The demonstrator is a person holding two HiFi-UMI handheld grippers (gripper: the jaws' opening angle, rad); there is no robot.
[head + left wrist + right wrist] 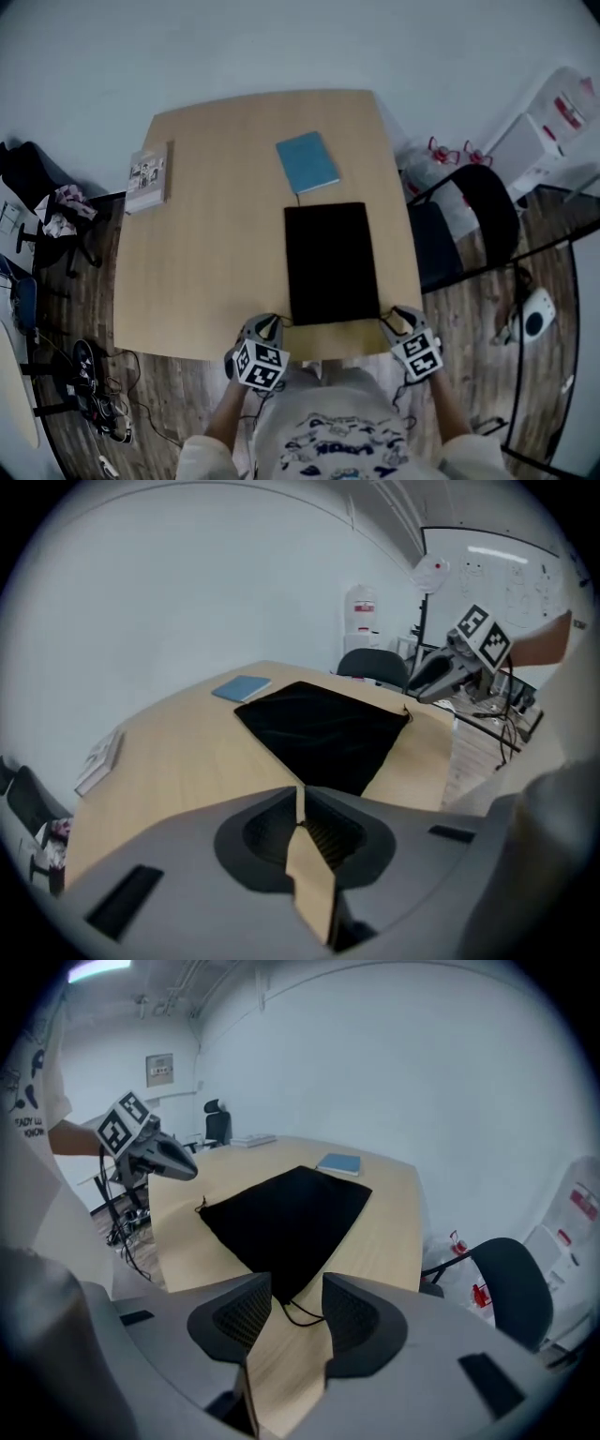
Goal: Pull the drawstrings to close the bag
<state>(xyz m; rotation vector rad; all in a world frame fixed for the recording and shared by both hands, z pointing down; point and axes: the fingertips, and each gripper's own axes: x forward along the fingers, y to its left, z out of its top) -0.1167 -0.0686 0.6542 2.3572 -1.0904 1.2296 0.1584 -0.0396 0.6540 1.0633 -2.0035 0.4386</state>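
**Black bag laid flat on the desk, a claw set at each near corner**

The bag is spread close to the desk's front edge, with its drawstring end turned toward the person. The left claw is clenched tight at the near left corner. The right claw is held released at the near right corner, and a loop of drawstring is seen on the desk between its parted jaws, not pressed by them. A blue notebook is placed just beyond the bag.
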